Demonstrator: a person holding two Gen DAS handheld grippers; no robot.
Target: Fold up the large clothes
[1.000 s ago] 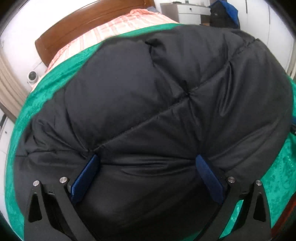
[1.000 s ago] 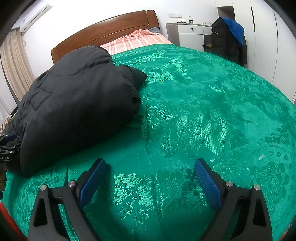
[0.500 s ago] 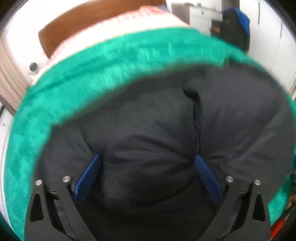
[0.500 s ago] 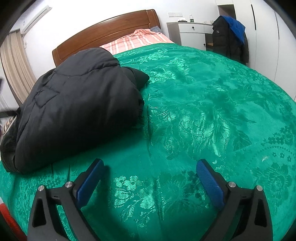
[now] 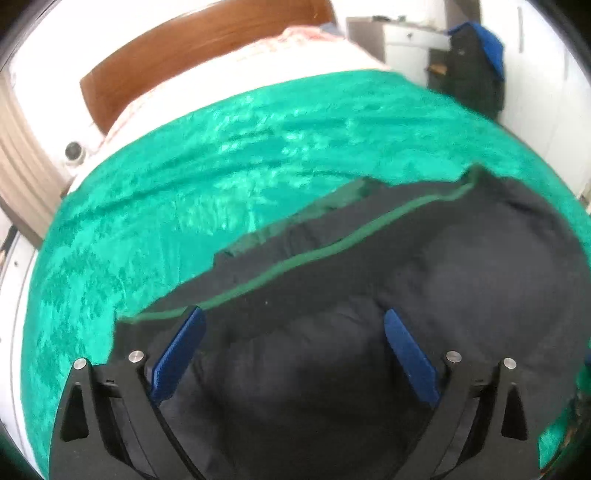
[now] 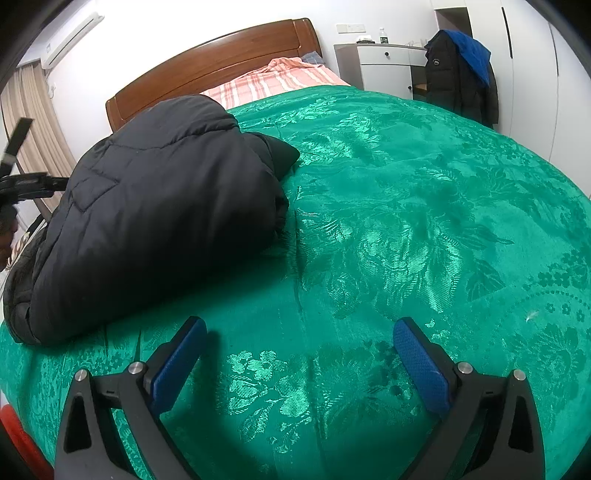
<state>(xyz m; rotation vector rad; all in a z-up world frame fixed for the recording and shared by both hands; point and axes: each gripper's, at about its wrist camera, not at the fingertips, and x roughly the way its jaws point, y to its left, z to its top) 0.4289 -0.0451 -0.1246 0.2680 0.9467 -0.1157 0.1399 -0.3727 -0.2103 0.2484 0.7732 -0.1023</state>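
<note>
Above black down jacket [image 5: 369,314], left wrist view: left gripper [image 5: 291,347] had lifted back since a second earlier, when jacket filled frame; green bedspread [image 5: 184,203] now showed beyond jacket. Fingers [image 5: 177,350] apart, holding nothing. Picture blurred.

Right of jacket [image 6: 159,229], right wrist view: right gripper [image 6: 306,365] hovered over bare bedspread [image 6: 406,203], fingers [image 6: 421,369] apart, empty. Jacket lay bundled, compact, toward headboard [image 6: 207,70], barely shifted. Fold likely done or nearly so.

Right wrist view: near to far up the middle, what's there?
Open right tongs → shiny green floral bedspread → pink striped sheet → brown wooden headboard → white wall.
</note>
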